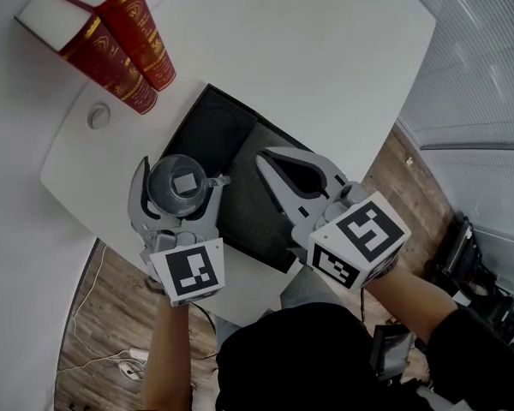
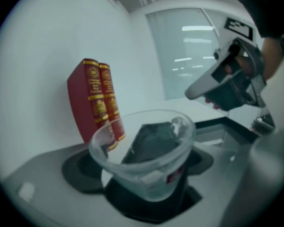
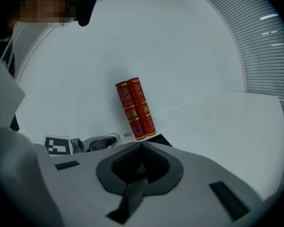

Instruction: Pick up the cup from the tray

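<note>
Cup is clamped between the left gripper jaws at the tray corner. The grasp looks done, and lifting clear seems to remain. The right gripper jaws are closed on nothing.

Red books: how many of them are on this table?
2. One book and another stand upright, side by side and touching, on the table beyond the black tray. None look hidden.

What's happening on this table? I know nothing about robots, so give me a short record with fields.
left claw: closed on the clear cup, at the tray's left edge
right claw: closed, holding nothing, over the tray
tray: black, on the white table
books: two red ones standing side by side, beyond the tray
</note>
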### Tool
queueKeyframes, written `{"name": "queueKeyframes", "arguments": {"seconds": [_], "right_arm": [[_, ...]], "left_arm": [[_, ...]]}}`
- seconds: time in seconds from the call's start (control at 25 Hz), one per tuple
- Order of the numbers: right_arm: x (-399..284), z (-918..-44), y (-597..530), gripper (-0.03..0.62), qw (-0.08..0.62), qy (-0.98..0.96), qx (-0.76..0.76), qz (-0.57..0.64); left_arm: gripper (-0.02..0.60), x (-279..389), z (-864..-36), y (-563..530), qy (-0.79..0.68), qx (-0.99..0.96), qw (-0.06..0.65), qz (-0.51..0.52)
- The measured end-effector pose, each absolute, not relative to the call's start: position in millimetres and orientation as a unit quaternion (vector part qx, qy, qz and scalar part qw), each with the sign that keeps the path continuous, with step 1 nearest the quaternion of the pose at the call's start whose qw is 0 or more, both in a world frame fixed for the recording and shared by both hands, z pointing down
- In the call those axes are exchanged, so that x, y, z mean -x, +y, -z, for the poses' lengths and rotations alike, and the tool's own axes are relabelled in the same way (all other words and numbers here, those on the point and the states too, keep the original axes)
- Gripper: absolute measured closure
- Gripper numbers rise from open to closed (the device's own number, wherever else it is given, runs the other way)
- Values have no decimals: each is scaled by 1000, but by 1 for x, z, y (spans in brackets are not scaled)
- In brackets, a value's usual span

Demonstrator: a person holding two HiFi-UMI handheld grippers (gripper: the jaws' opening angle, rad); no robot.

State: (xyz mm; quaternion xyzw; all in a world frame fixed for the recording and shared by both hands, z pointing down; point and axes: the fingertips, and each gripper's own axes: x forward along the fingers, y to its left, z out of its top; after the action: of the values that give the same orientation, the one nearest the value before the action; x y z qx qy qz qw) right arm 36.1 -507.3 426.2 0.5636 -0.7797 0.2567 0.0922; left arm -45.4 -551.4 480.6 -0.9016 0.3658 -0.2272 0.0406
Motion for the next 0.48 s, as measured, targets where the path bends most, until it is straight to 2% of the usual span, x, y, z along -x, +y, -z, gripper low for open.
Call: {"name": "queueKeyframes", "arguments": {"seconds": [0.48], "right_arm": [[-37,-428,-510,582,92,-773,-570,-263]], "left_arm": [[141,38,-482,-554,322,916,60,232]]}}
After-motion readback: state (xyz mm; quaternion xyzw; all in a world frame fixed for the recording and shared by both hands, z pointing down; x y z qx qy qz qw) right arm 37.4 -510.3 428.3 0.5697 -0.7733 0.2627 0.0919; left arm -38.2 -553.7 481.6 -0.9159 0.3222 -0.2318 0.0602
